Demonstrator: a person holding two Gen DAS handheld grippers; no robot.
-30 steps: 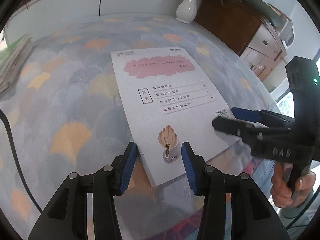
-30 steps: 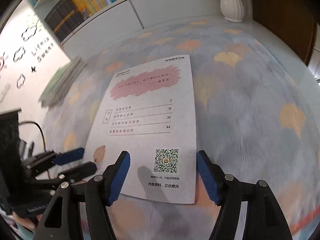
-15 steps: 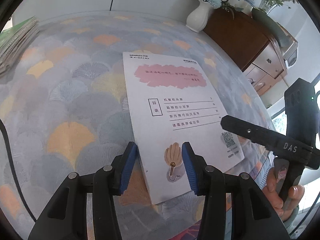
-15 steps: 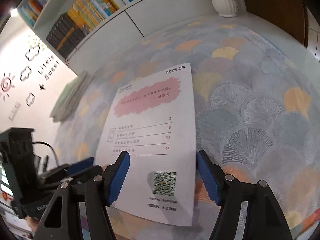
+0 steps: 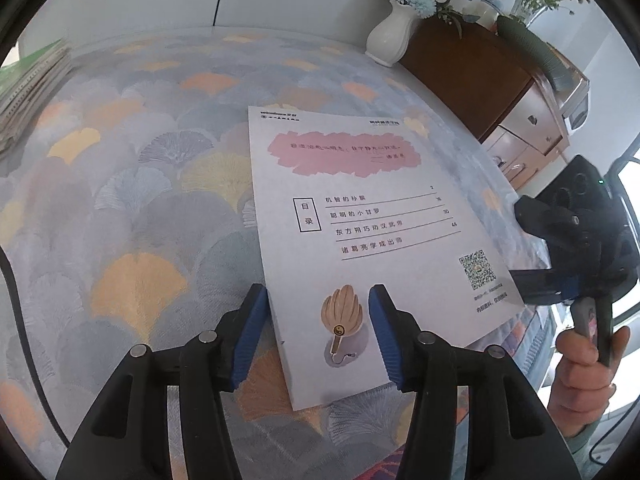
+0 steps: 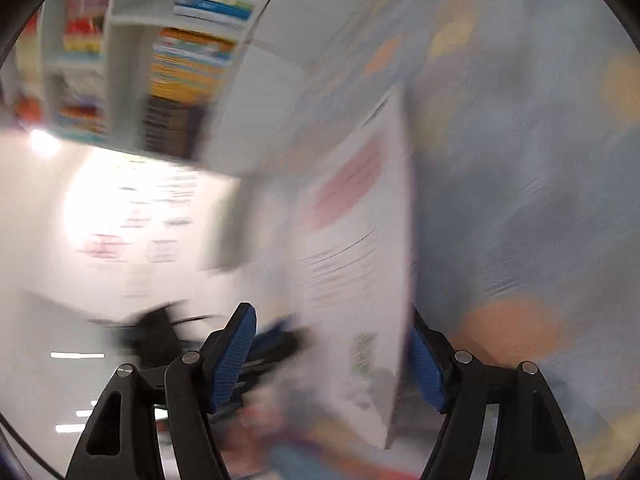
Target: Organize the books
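One white booklet [image 5: 360, 236] lies flat on the fan-patterned tablecloth [image 5: 132, 208] in front of you, its printed contents page up and its near edge running toward the table's near side. Your left gripper [image 5: 316, 332] hovers low over that near edge with its blue pads spread wide, one to the left of the booklet's left edge and one over the page beside the small fan drawing; it grips nothing. Your right gripper [image 5: 560, 280] sits at the booklet's right near corner, close to the QR code, with your hand [image 5: 584, 364] wrapped round its handle below. In the right wrist view everything is smeared by motion, but the blue pads [image 6: 236, 356] stand well apart and the booklet [image 6: 360, 280] shows between them, seemingly on edge because the camera is rolled; whether either pad touches it, you cannot tell from that blur. Around you: a stack of books [image 5: 28, 84] lies at the far left edge of the table, well apart from the booklet; a white vase [image 5: 390, 38] with blue flowers stands at the far right, next to a brown wooden cabinet [image 5: 492, 80] with drawers. A bookshelf [image 6: 180, 68] packed with colourful spines shows in the right wrist view. A black cable [image 5: 20, 320] trails along the left near side.
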